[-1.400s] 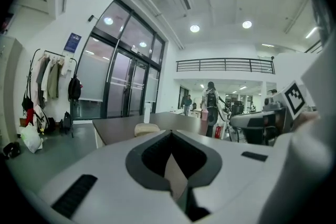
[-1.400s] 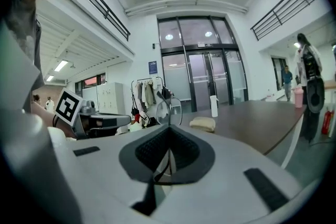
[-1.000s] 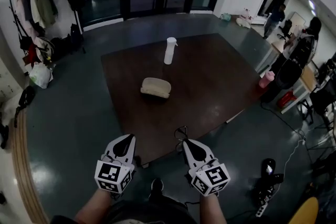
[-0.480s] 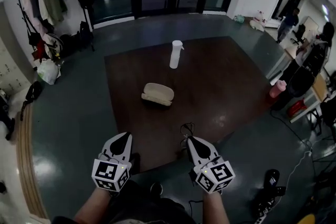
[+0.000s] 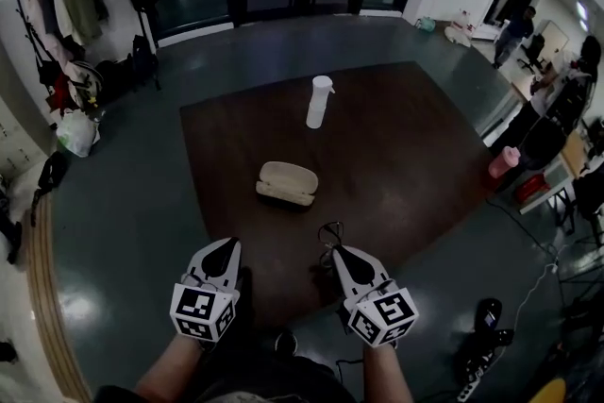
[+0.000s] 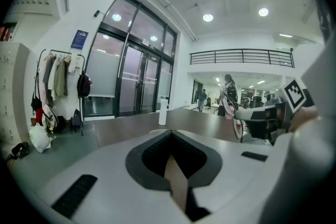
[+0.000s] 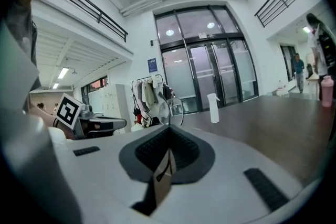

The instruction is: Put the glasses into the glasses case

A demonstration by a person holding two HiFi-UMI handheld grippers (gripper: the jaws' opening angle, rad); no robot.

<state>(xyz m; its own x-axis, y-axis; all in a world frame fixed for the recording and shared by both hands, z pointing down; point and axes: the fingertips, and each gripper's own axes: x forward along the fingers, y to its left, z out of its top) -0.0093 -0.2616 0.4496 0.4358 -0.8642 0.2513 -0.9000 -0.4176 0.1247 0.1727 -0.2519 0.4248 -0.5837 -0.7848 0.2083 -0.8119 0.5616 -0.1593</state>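
Over the near edge of the dark table point(image 5: 406, 156), the right gripper point(image 5: 338, 251) is clamped on the glasses point(image 5: 327, 233), thin frames barely legible; its own view shows one lens. The left gripper point(image 5: 229, 244) is closed, empty. A beige glasses case point(image 5: 287, 183) lies mid-table, whether lidded is unclear

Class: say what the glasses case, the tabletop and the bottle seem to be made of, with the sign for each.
Glasses case: matte beige, perhaps fabric or leatherette; no glare.
Tabletop: dark brown wood or veneer, soft sheen.
Bottle: white opaque, probably plastic.
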